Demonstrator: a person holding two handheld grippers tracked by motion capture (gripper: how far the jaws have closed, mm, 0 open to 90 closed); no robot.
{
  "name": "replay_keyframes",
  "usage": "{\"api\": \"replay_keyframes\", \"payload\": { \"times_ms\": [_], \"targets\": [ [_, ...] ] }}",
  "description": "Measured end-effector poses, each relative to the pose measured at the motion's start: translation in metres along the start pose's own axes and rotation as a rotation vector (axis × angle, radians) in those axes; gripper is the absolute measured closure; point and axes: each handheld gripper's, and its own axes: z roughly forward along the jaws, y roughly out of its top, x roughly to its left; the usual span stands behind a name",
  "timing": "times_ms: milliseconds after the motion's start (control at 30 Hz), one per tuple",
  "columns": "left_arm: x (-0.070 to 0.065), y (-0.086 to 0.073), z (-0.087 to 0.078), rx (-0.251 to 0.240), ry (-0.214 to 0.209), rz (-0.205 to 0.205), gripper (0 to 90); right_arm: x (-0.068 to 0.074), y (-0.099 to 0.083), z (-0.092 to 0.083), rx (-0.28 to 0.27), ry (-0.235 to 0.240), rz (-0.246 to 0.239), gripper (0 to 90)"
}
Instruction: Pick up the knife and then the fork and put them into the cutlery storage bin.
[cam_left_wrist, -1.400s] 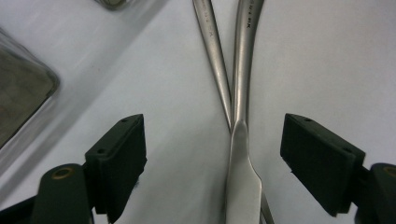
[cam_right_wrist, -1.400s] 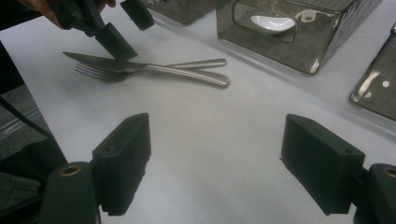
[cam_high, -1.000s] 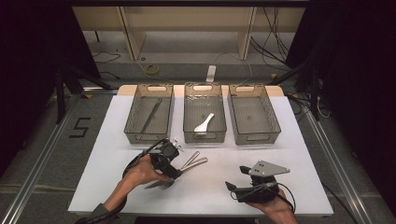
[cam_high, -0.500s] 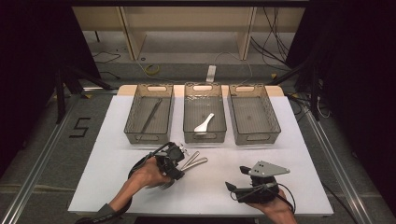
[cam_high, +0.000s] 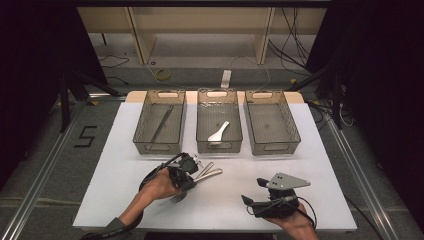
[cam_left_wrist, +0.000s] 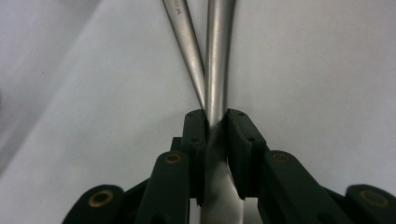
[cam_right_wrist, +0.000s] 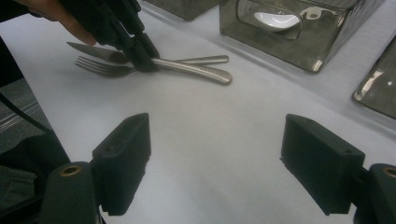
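A metal fork and knife lie crossed on the white table top, their handles pointing right. My left gripper is down on them. In the left gripper view it is shut on the thicker handle, with the thinner handle lying beside it. I cannot tell which utensil that handle belongs to. My right gripper stands open over bare table at the front right, apart from the cutlery.
Three clear bins stand in a row at the back. The left bin holds a dark utensil, the middle bin a white spoon, and the right bin nothing. A white table edge runs near both hands.
My left hand has shifted slightly right and settled lower onto the cutlery. The right gripper has stayed where it was.
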Motion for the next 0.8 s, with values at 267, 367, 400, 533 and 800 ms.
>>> {"api": "replay_keyframes", "payload": {
  "times_ms": [267,367,400,533,800],
  "targets": [
    [-0.001,0.0,-0.001,-0.009,0.0,0.014,79.3,0.0,0.0,0.0,-0.003,-0.001,0.001,25.2],
    [0.0,-0.001,-0.003,-0.011,-0.003,0.015,79.4,0.0,0.0,-0.001,-0.004,-0.001,0.0,25.2],
    [0.0,-0.001,-0.003,-0.013,-0.002,0.017,79.4,0.0,0.0,-0.001,-0.003,-0.002,0.002,25.2],
    [0.0,-0.001,-0.006,-0.016,-0.008,0.022,79.5,-0.001,0.0,-0.001,-0.003,-0.002,0.003,25.2],
    [0.0,-0.001,-0.011,-0.04,-0.025,0.021,79.6,-0.001,0.0,-0.001,-0.004,-0.001,0.005,25.2]
  ]
}}
